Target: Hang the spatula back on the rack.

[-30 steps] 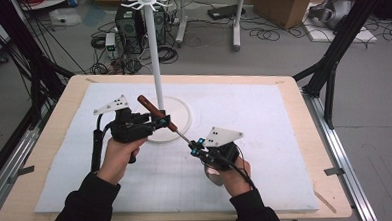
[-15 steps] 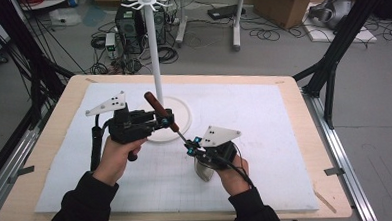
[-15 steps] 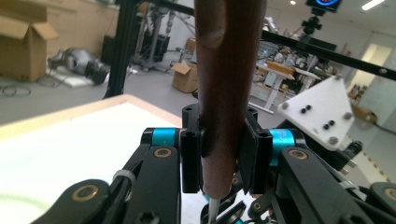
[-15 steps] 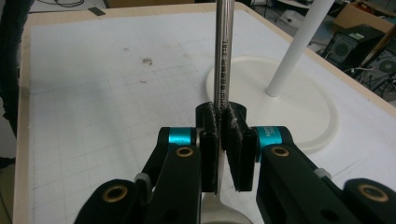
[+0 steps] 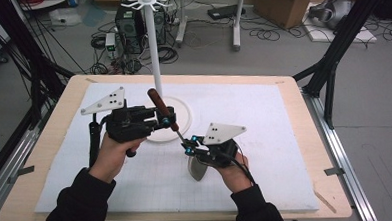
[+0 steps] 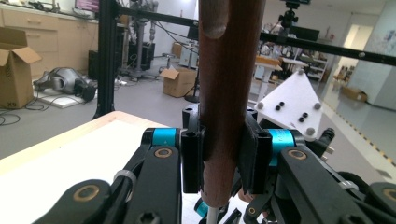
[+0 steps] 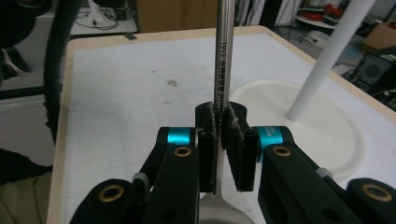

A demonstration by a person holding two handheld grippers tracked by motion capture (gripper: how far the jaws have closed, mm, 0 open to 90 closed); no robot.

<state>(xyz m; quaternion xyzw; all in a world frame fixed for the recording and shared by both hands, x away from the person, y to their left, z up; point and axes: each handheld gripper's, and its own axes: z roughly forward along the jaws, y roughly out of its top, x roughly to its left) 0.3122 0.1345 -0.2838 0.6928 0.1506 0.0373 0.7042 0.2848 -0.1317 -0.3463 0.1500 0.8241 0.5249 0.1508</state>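
Above the white mat, near the stand's round base, a wooden-handled spoon hangs between both tools, the left gripper clamped on its handle, the right gripper pinching its steel shank, likely to share its weight.

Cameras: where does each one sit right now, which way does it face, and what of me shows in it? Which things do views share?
High view: above your side, looking forward and down on the table; forearms, hands, left gripper and right gripper show.
Left gripper view: rides the left gripper, looking along jaws shut on the wooden handle.
Right gripper view: rides the right gripper, jaws clamping the metal shaft, facing the white stand.
Shared: both gripper views hold one utensil; the high view shows it whole.
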